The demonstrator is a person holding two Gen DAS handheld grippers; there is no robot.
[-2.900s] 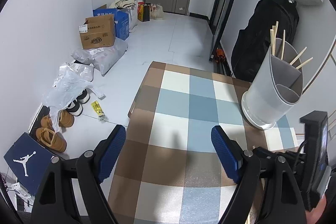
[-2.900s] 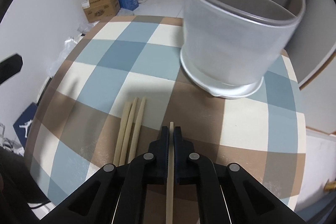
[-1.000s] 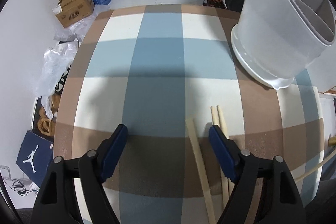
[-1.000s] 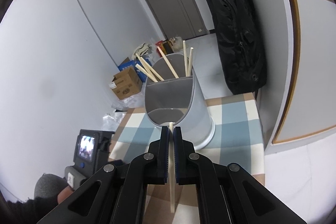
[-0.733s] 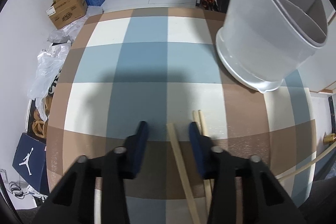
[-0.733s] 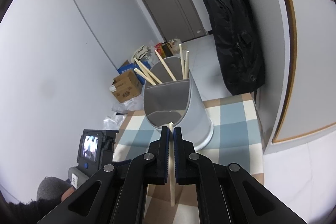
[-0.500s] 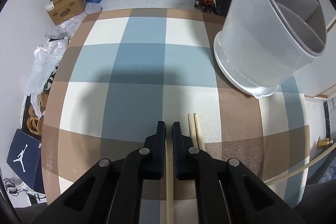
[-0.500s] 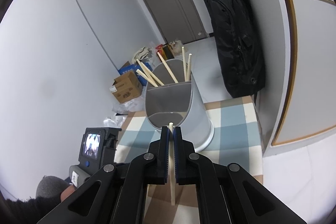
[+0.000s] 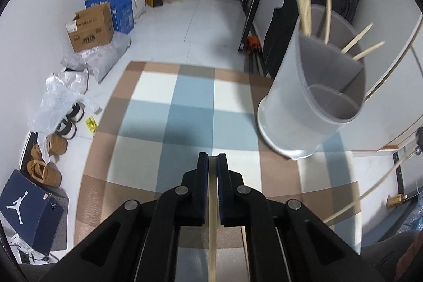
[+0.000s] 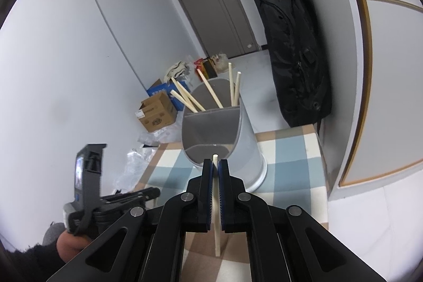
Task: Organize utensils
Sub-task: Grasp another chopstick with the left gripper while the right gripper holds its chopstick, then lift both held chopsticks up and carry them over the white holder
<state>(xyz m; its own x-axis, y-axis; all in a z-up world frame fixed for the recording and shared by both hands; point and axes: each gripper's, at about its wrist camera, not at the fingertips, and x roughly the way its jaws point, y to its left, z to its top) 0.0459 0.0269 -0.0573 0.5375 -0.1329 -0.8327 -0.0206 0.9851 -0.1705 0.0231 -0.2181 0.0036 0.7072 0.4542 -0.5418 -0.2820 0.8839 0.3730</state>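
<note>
While each gripper clamps one chopstick, a grey holder [image 9: 312, 107] stands upright near the far right corner of the checked tabletop [image 9: 185, 107].

Left gripper [image 9: 212, 163]: jaws closed narrow on a chopstick [image 9: 212, 229]. The stick runs back along the gap between the blue pads and out of the bottom of the left view. Its tip sits level with the pad ends, above a pale square of the tabletop.

Right gripper [image 10: 215, 167]: jaws closed narrow on a second chopstick [image 10: 216, 216]. The tip of this stick projects just past the pads and overlaps the near rim of the holder in the right view. The lower end hangs free above the tabletop.

The holder is divided by inner walls. Five chopsticks [image 10: 208, 94] lean in the rear compartment, their upper ends spread outward. The front compartments [image 9: 330, 105] appear empty as far as the left view shows.

In the right view, a hand [image 10: 68, 242] in a dark sleeve holds the left gripper's handle off the left edge of the tabletop.

Beyond the tabletop: cardboard boxes [image 9: 90, 28] and bags along the left wall, shoes [image 9: 45, 163] on the floor, a black bag [image 10: 296, 57] hanging at the right, and a grey door [image 10: 211, 4] at the far end.
</note>
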